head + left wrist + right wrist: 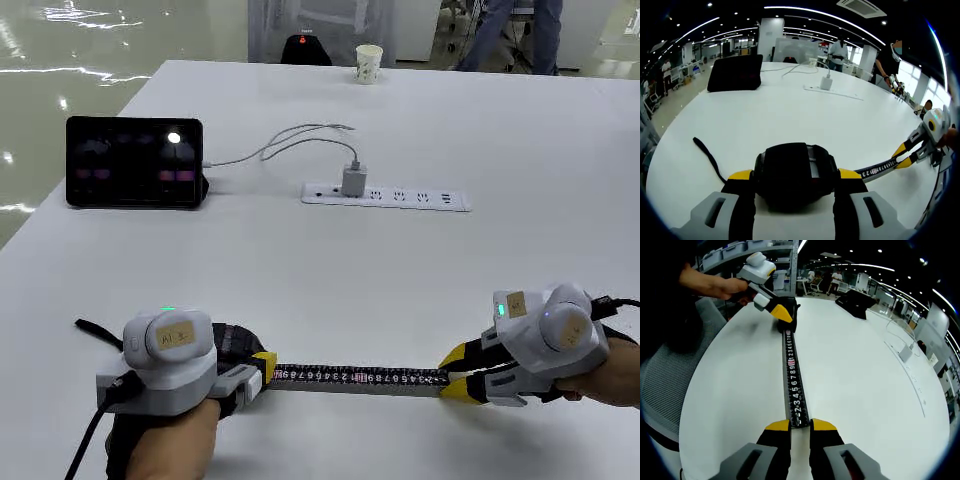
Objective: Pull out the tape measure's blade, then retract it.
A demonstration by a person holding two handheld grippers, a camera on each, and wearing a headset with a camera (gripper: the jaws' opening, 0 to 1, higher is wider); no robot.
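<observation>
A black tape measure case [795, 172] sits on the white table, clamped between the yellow-tipped jaws of my left gripper [262, 368]. Its black strap [707, 159] trails off to the left. The blade [355, 377] runs out flat along the table to the right, numbers showing. My right gripper [452, 373] is shut on the blade's end [799, 423]. In the right gripper view the blade [791, 375] stretches away to the case [789, 315] and the left gripper [771, 307].
A dark tablet [134, 162] stands at the back left, cabled to a charger in a white power strip [385, 196]. A paper cup [368, 63] stands at the far edge. People stand beyond the table [300, 270].
</observation>
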